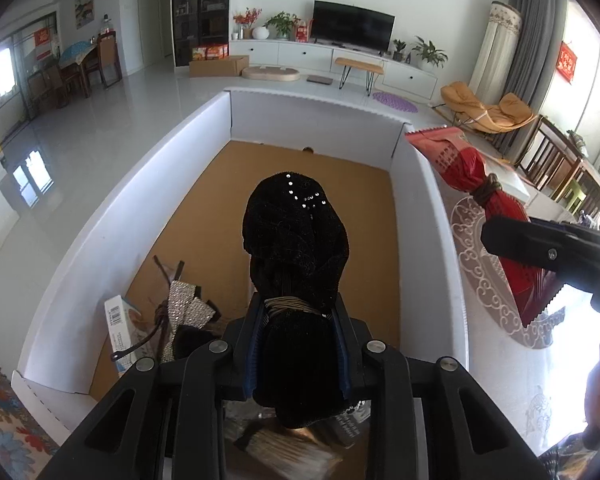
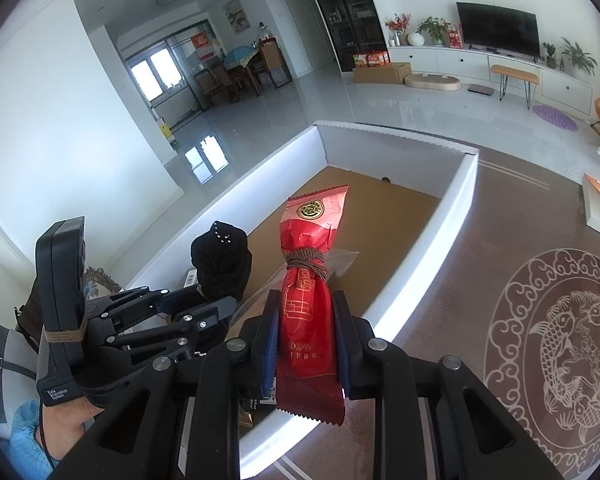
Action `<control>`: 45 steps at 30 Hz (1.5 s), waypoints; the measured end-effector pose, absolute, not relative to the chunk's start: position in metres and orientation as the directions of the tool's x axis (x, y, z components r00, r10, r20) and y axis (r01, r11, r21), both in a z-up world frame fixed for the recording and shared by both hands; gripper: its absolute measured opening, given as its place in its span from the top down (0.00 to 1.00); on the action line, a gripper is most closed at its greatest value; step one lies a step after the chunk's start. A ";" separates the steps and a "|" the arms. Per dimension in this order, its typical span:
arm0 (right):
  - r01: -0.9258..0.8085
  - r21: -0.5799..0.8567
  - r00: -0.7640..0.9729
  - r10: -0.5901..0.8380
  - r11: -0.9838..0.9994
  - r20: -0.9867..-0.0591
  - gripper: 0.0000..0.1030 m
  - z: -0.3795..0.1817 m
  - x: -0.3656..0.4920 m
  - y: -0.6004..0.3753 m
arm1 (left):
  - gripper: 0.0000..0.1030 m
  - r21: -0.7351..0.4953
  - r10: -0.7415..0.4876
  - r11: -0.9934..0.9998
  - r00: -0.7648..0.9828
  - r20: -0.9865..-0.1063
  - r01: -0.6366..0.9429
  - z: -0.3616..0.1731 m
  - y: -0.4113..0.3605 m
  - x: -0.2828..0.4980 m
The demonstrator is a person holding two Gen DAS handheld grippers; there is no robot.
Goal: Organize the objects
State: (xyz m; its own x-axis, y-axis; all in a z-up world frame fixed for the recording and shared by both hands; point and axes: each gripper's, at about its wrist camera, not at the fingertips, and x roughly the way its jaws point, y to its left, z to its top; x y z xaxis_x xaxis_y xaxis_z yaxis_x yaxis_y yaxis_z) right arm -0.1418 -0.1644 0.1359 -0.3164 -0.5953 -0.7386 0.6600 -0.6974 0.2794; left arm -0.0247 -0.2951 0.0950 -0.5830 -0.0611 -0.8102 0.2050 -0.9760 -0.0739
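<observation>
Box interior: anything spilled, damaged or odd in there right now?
Nothing spilled or visibly damaged. The box holds a loose heap at its near end, including a sequined bow and a carton; the far end lies bare.

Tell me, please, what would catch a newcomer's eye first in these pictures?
Most striking is the red packet, tied round with brown cord and clamped upright in the right gripper. Beside it, the left gripper grips a black beaded fabric bundle above the big white-walled box with its brown floor.
</observation>
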 end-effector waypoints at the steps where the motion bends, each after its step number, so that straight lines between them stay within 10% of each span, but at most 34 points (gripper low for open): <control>1: 0.666 0.256 -0.308 -0.571 -0.701 -0.761 0.76 0.127 -0.144 -0.179 | 0.70 -0.069 -0.065 -0.974 -0.560 -0.826 0.214 0.087 -0.301 -0.026; 5: 0.668 0.167 -0.271 -0.446 -0.725 -0.853 0.69 0.091 -0.149 -0.212 | 0.65 -0.066 -0.064 -0.971 -0.517 -0.854 0.230 0.066 -0.311 -0.023; 11: 0.670 0.165 -0.287 -0.458 -0.724 -0.841 0.34 0.098 -0.146 -0.196 | 0.14 0.012 -0.157 -0.968 -0.570 -0.807 0.250 0.074 -0.296 -0.014; 20: 0.672 0.037 -0.357 -0.368 -0.739 -0.858 0.08 0.126 -0.137 -0.176 | 0.11 0.152 -0.486 -0.818 -0.525 -0.699 0.554 0.119 -0.291 0.005; 28: 0.695 0.004 -0.334 -0.327 -0.719 -0.884 0.08 0.115 -0.122 -0.182 | 0.11 -0.042 -0.252 -0.859 -0.493 -0.833 0.510 0.114 -0.304 0.020; 45: 0.685 0.020 -0.340 -0.343 -0.728 -0.876 0.08 0.108 -0.124 -0.192 | 0.11 0.069 -0.366 -0.845 -0.478 -0.798 0.531 0.114 -0.296 0.032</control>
State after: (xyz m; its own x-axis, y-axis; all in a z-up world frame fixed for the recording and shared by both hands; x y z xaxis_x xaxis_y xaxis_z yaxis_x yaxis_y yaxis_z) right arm -0.1235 -0.1923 0.1080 -0.3395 -0.3432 -0.8758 0.6852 -0.7281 0.0196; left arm 0.0323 -0.2957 0.1145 -0.4780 -0.3660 -0.7985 0.5310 -0.8445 0.0693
